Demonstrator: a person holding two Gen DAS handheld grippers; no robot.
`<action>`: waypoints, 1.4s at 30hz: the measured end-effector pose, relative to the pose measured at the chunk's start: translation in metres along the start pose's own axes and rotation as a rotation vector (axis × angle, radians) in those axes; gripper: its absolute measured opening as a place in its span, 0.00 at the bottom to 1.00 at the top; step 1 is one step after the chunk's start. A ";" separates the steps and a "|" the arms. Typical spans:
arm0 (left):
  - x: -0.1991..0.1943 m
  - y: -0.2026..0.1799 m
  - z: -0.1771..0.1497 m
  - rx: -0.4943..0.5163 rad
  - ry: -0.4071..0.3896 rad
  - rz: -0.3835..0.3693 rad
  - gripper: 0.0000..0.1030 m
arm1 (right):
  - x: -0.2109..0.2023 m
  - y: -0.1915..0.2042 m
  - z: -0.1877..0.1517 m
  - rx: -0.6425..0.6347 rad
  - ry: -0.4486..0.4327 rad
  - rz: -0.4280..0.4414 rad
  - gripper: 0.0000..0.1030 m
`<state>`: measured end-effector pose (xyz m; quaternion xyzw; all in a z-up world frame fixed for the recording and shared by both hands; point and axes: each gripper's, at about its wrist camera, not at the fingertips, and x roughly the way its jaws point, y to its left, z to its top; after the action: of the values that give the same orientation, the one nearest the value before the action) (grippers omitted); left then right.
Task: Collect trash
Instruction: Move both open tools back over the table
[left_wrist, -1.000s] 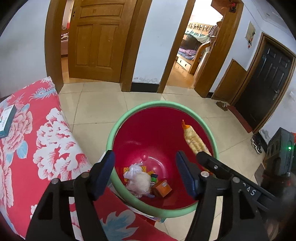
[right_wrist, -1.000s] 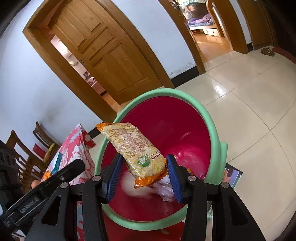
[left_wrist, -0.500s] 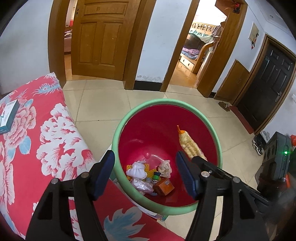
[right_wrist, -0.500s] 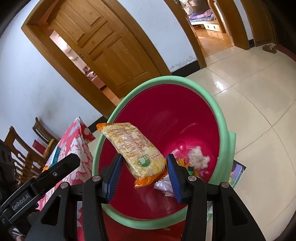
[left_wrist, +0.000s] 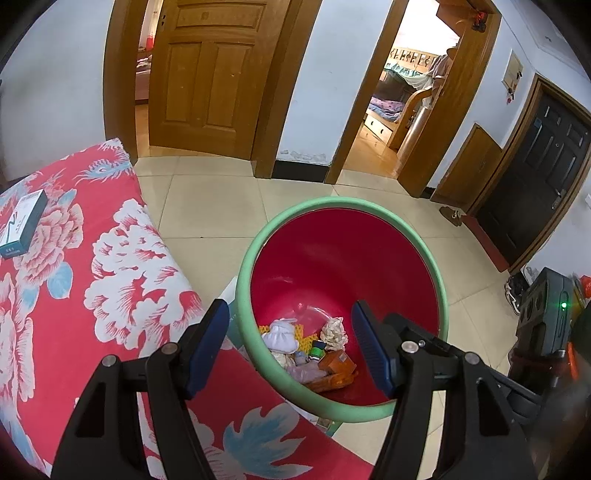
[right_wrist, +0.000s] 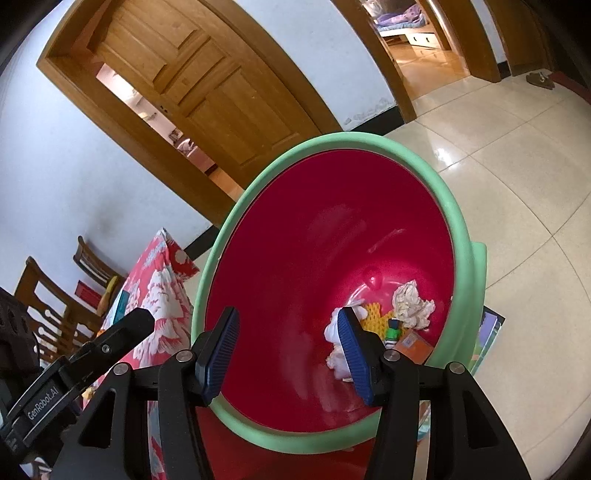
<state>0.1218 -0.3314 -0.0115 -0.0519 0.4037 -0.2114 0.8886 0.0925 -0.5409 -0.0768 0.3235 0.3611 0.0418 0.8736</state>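
Left wrist view, from left to right: a red cloth with large white and blue flowers (left_wrist: 92, 266) covers a surface, and a small teal and white box (left_wrist: 23, 223) lies on it near the left edge. Beside the cloth stands a round red plastic bin with a pale green rim (left_wrist: 258, 236) on cream floor tiles (left_wrist: 207, 214). The left gripper (left_wrist: 290, 345) hangs over the bin's near rim, jaws wide, nothing between them. Crumpled white tissues (left_wrist: 334, 330) and an orange packet (left_wrist: 338, 363) lie at the bin's bottom.

Right wrist view: the right gripper (right_wrist: 288, 354) points into the same bin (right_wrist: 452, 206); its jaws have just been opening and are empty. Trash (right_wrist: 412, 302) rests at the bottom.
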 end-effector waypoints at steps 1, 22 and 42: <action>-0.001 0.000 0.000 0.000 0.000 0.005 0.66 | 0.000 0.001 0.000 0.000 0.000 0.000 0.55; -0.037 0.035 0.008 -0.071 -0.047 0.059 0.67 | -0.008 0.044 -0.004 -0.072 -0.008 0.007 0.55; -0.101 0.144 0.016 -0.186 -0.138 0.189 0.67 | 0.042 0.161 -0.028 -0.276 0.084 0.074 0.57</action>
<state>0.1226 -0.1597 0.0316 -0.1104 0.3626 -0.0845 0.9215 0.1309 -0.3865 -0.0207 0.2115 0.3760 0.1366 0.8918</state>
